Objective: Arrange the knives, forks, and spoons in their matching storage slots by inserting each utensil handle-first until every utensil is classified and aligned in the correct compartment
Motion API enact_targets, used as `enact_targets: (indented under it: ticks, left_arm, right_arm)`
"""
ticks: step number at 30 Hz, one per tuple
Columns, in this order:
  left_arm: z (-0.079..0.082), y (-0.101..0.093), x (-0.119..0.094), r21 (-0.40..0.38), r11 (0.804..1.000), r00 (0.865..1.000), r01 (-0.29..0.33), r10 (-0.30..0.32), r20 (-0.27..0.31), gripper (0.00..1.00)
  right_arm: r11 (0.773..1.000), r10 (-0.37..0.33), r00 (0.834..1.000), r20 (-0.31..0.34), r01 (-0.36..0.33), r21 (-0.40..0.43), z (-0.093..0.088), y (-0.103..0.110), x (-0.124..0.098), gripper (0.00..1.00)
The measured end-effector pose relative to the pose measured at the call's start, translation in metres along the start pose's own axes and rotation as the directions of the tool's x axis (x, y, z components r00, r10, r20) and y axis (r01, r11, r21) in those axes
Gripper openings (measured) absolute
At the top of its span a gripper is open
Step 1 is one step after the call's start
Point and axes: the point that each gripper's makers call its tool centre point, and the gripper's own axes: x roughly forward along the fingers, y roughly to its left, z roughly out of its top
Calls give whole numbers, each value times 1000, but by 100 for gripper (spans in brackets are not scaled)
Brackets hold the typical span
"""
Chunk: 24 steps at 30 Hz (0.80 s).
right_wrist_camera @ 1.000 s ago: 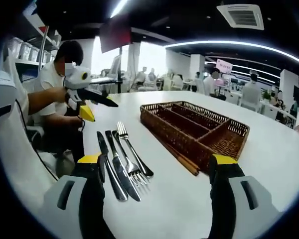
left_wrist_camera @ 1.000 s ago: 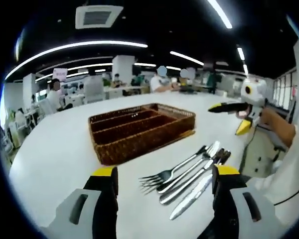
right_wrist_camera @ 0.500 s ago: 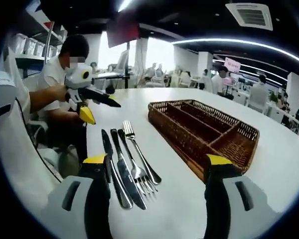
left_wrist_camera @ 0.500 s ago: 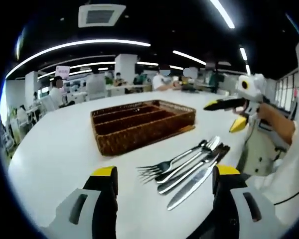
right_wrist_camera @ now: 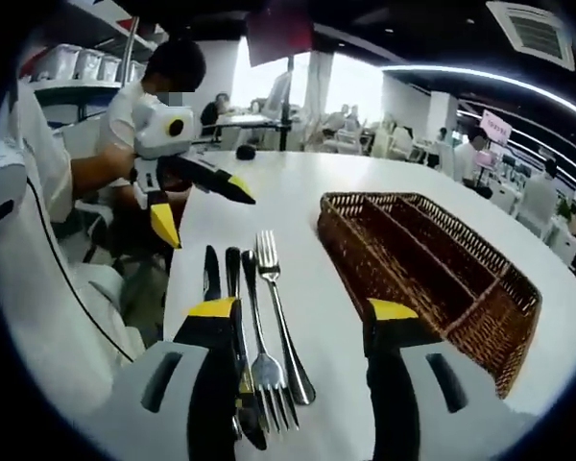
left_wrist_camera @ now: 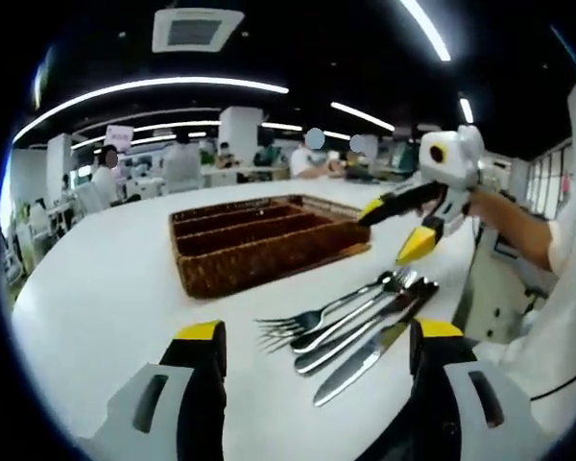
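Note:
Two knives and two forks lie side by side in a bunch on the white table, just ahead of my left gripper, which is open and holds nothing. The brown wicker tray with long compartments sits beyond them. My right gripper hangs open above the far end of the cutlery. In the right gripper view the knives and forks run between and under the right gripper, with the tray to the right. The left gripper hovers open beyond them.
The table edge runs close beside the cutlery, with a person's sleeve and arm just past it. People sit at other tables far behind. Bare table top lies between the cutlery and the tray.
The right gripper has moved in over the cutlery, closer to the tray, and its jaws stand a little narrower. The left gripper has stayed about where it was.

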Motion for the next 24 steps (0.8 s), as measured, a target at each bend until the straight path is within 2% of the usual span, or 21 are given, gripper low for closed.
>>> enact_targets:
  ticks: [8, 14, 22, 24]
  left_arm:
    - [-5, -1, 1, -1, 1000, 1000, 7, -7, -4, 78]
    - [-3, 2, 2, -3, 1000, 1000, 8, -8, -2, 79]
    - [-3, -1, 5, 1, 1000, 1000, 20, -20, -2, 78]
    - [-6, -2, 5, -2, 1000, 999, 25, -26, -20, 78]
  right_arm:
    - [998, 62, 996, -62, -64, -28, -2, 6, 22, 35]
    - [993, 108, 985, -134, -113, -28, -11, 10, 39, 31]
    - [989, 137, 974, -179, -143, -21, -19, 13, 47, 28]
    - [989, 140, 973, -181, -146, -17, -19, 13, 48, 27]
